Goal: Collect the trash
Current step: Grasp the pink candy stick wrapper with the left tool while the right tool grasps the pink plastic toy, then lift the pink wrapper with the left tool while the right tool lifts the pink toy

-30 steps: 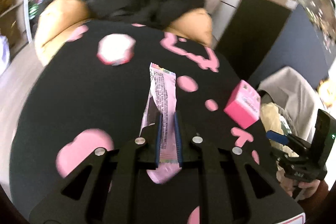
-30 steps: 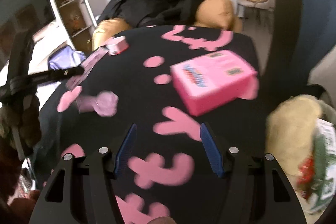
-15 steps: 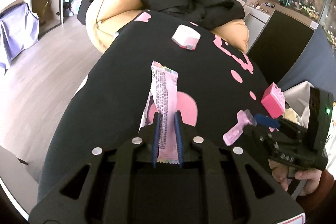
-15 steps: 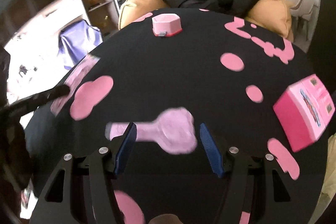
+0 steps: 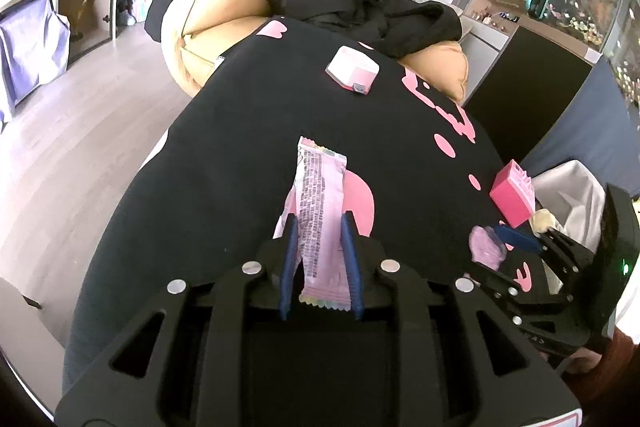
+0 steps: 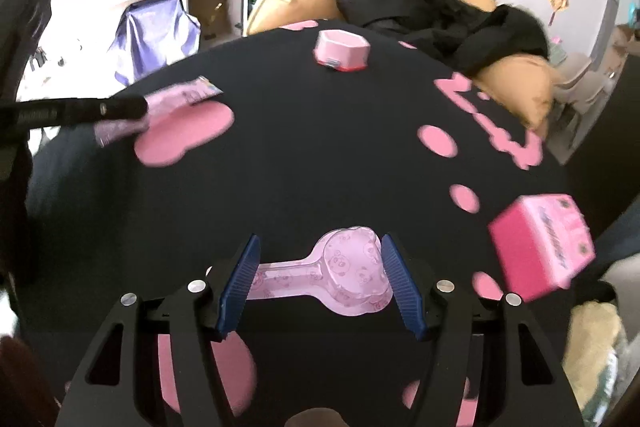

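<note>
Here, near the surface's [image 5: 224, 187] left edge, the left gripper [image 5: 320, 259] has just been easing apart, the limp, light wrapper [image 5: 320, 195] loose between its jaws. The right gripper [image 6: 320, 279] gapes around a stiff, slick blister pack [image 6: 352, 273]; take its bulb.

Your left tool [image 5: 320, 227] covers the near end of the pink wrapper [image 5: 320, 203], so you cannot tell whether its pads still press on it. In the right wrist view the same wrapper is smeared by blur behind a dark finger. The right tool [image 6: 320, 267] hides where the clear pink tray [image 6: 344, 275] meets the blue pads. The bin [image 5: 572, 195] is cut off at the right edge, its contents unreadable. The pink box [image 6: 540, 243] lettering is too blurred to read.
</note>
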A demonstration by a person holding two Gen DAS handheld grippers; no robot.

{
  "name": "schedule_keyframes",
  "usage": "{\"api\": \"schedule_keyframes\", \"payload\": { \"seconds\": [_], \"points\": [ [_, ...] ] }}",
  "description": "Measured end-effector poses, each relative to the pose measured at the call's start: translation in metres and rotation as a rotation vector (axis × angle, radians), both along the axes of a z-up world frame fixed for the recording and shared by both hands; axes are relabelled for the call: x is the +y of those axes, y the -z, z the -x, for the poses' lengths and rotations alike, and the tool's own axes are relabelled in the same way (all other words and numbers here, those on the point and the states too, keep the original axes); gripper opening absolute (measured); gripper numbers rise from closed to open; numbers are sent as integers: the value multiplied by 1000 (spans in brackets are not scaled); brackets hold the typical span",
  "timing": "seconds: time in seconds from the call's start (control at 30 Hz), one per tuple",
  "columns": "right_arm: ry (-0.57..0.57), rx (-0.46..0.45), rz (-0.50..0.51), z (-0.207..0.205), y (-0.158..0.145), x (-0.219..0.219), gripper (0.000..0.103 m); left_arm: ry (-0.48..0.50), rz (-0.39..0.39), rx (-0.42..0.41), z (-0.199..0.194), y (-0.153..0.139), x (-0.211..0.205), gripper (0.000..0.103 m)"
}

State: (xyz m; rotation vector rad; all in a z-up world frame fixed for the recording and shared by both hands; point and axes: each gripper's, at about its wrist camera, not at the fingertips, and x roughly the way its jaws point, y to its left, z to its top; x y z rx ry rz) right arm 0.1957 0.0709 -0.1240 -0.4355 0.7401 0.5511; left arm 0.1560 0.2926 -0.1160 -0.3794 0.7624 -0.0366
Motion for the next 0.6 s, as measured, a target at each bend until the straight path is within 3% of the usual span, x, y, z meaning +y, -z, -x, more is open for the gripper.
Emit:
{"api": "schedule_keyframes", "payload": {
  "seconds": [0.07,0.2,0.37,0.43,0.6],
  "points": [
    [15,-13,16,4,1,-12,59,-2,-5,-1,1,0,-1,21],
    [67,34,-57,10,-4,-37,59,30,13,9,2,1,-7,22],
    [167,207,-238,13,2,-64,59,107,25,10,3,-1,-24,30],
    [192,268,-270,11,9,-64,60,134,23,9,4,-2,-31,31],
    [186,286,-332,2,11,-45,60,110,11,-2,6,-9,-27,35]
  ]
}}
